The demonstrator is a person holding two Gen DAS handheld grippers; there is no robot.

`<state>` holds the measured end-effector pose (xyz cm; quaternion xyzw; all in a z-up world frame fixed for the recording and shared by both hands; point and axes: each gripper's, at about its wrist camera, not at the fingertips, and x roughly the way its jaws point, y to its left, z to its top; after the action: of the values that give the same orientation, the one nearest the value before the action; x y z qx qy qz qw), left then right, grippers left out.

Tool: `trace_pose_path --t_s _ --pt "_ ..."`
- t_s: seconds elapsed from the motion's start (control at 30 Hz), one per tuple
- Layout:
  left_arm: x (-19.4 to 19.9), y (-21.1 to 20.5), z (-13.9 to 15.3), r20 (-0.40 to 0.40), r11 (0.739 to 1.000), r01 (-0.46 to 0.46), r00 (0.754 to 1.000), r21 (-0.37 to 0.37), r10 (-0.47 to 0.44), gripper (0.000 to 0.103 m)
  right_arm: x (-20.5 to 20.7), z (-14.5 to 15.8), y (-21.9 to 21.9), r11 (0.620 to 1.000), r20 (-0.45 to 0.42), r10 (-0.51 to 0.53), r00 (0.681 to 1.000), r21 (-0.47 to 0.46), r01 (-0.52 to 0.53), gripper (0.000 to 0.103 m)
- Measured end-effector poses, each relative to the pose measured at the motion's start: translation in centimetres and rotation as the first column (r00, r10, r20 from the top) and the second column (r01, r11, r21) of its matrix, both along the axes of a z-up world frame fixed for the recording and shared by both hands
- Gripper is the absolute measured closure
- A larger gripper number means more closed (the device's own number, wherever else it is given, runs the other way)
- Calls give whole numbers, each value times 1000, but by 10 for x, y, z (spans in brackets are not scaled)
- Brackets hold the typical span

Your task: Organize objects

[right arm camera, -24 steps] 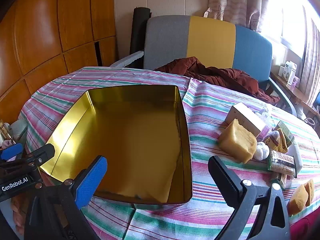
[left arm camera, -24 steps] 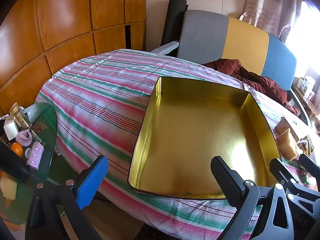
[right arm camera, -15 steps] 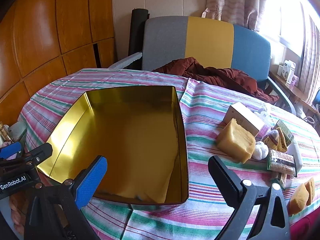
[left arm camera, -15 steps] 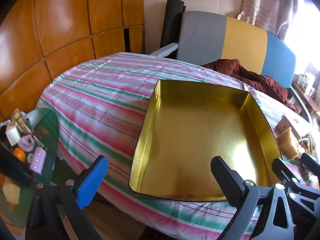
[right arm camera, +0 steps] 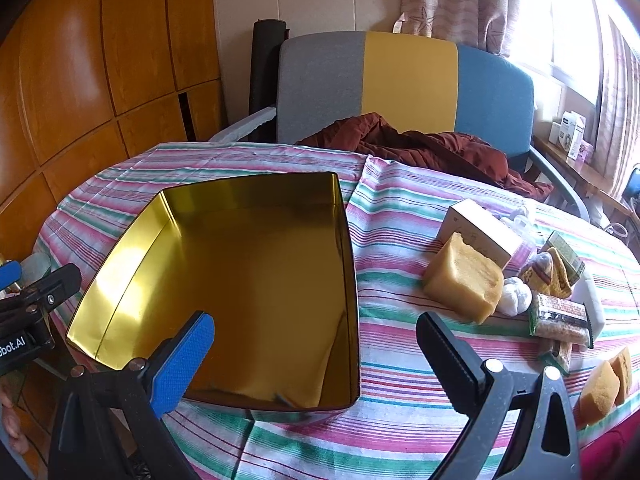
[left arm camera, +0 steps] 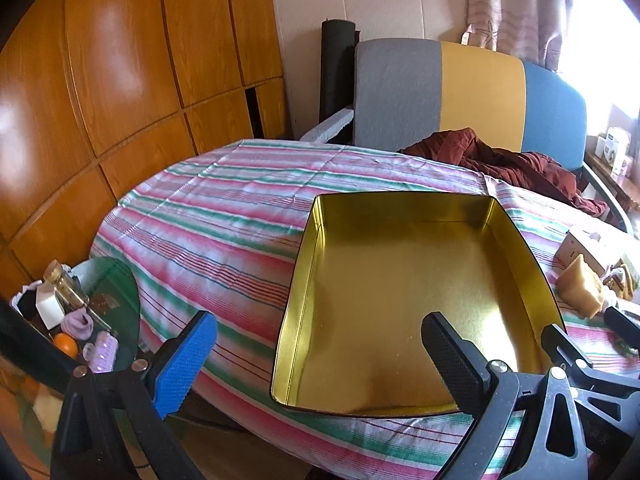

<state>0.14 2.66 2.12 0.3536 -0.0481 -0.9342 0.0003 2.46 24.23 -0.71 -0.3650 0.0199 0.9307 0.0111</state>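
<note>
An empty gold tin tray (left arm camera: 304, 280) (right arm camera: 352, 256) lies on the striped tablecloth. To its right sit a yellow sponge block (right arm camera: 464, 276) (left arm camera: 580, 288), a cream box (right arm camera: 476, 228), a white ball (right arm camera: 516, 300), a snack bar packet (right arm camera: 560, 316), patterned packets (right arm camera: 556, 268) and two small sponge pieces (right arm camera: 604, 384). My left gripper (left arm camera: 320, 332) hangs open over the tray's near left corner. My right gripper (right arm camera: 316, 332) stands open above the tray's near right corner. Neither holds anything.
A grey, yellow and blue sofa (right arm camera: 408, 88) with a maroon cloth (right arm camera: 420, 152) stands behind the table. A glass side table (left arm camera: 116, 304) with small items sits at the left. Wooden panels (left arm camera: 120, 80) line the left wall. The right gripper (left arm camera: 580, 360) shows in the left view.
Both grippers have pulled back and lifted a little, so the tray sits lower and farther in both views. Their jaws stay wide open.
</note>
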Motion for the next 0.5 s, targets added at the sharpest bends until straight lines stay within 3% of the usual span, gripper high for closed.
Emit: trace_pose_path --t_s 0.5 --pt "6 11 0 7 998 48 999 -28 -48 0 6 3 17 999 -4 -36 999 -19 36 0"
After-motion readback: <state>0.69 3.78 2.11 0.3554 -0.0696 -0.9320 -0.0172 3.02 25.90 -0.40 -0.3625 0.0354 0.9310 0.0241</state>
